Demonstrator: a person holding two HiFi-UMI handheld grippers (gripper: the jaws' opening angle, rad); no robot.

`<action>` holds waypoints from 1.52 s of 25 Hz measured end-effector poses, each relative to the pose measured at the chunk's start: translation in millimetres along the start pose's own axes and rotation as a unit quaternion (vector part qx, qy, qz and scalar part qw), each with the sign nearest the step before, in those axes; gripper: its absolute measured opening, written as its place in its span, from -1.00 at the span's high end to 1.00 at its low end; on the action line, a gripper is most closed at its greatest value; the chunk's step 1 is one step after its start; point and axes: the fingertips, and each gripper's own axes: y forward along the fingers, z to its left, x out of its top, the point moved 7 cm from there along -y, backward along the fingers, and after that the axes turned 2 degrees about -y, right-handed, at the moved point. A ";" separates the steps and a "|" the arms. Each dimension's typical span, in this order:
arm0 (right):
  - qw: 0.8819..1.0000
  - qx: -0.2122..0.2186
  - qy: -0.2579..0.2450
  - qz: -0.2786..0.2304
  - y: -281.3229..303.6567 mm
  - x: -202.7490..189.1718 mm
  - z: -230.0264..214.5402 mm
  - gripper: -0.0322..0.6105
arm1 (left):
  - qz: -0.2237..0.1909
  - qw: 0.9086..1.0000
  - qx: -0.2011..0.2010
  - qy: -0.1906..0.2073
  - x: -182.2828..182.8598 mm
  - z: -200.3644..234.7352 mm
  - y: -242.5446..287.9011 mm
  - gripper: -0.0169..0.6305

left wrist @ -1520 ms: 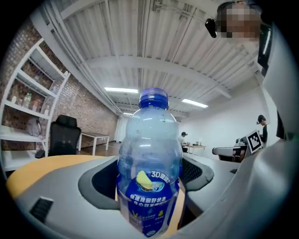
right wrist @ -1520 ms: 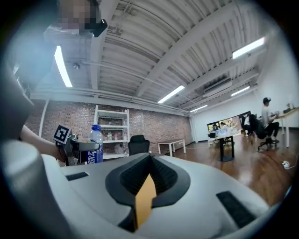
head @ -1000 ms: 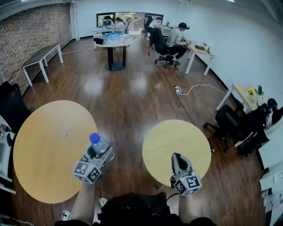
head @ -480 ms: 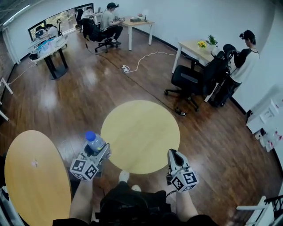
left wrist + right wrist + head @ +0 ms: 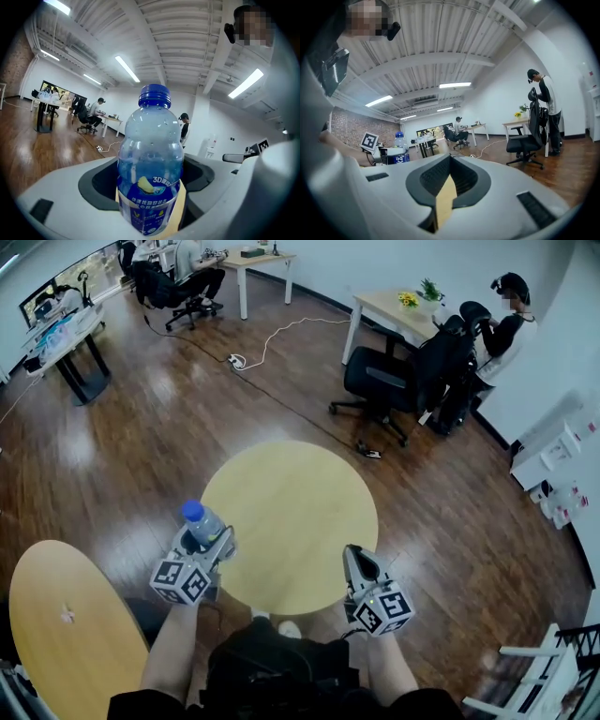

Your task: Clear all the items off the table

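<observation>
A clear water bottle [image 5: 200, 520] with a blue cap and blue label stands upright between the jaws of my left gripper [image 5: 208, 538], which is shut on its lower body. The bottle [image 5: 150, 164] fills the middle of the left gripper view. It hangs over the left near edge of the small round yellow table [image 5: 300, 484]. My right gripper [image 5: 354, 559] is over the table's right near edge, its jaws shut with nothing between them. In the right gripper view the jaws of the right gripper [image 5: 449, 159] meet at the tip, and the bottle [image 5: 400, 146] shows off to the left.
A larger round yellow table [image 5: 56, 634] lies at the lower left. A black office chair [image 5: 389, 381] and a standing person [image 5: 502, 324] are beyond the small table at the right. A white cable [image 5: 281, 334] runs across the wooden floor.
The view has swung round: the small round table has come to the centre in front of me and the large one has slid to the lower left. Both grippers moved with it; the bottle stays held.
</observation>
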 end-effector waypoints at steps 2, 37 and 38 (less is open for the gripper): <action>1.000 -0.003 0.014 0.011 20.2 -2.3 1.5 0.89 | 0.017 1.000 -0.002 0.001 -3.2 8.7 18.7 -0.20; 0.988 -0.048 0.092 0.111 100.3 -62.9 -13.9 0.89 | 0.103 0.985 -0.060 0.122 -83.8 39.5 176.5 -0.20; 0.989 -0.044 0.089 0.113 100.6 -62.1 -12.4 0.89 | 0.108 0.985 -0.059 0.122 -84.3 39.0 176.8 -0.21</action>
